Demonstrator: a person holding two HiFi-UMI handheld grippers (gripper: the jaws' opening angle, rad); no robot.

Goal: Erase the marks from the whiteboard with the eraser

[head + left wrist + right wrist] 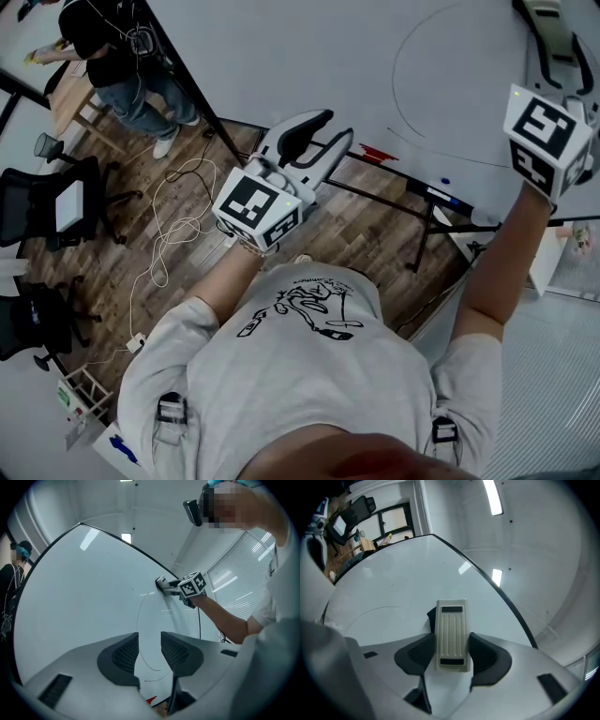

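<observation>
The whiteboard [309,56] stands upright ahead of me, with a thin black curved line [398,103] and a small red mark [373,153] near its lower edge. My right gripper [451,656] is shut on a cream ribbed eraser [451,634], whose far end is at the board's surface, high on the board. From the left gripper view, that right gripper [161,584] meets the board by the top of the curved line [139,634]. My left gripper [150,651] is open and empty, held lower, short of the board.
Below the board are its black stand legs [422,234] and a tray with a blue marker [450,199]. Cables [178,225] lie on the wooden floor. Office chairs [56,202] and a standing person [122,56] are at the left.
</observation>
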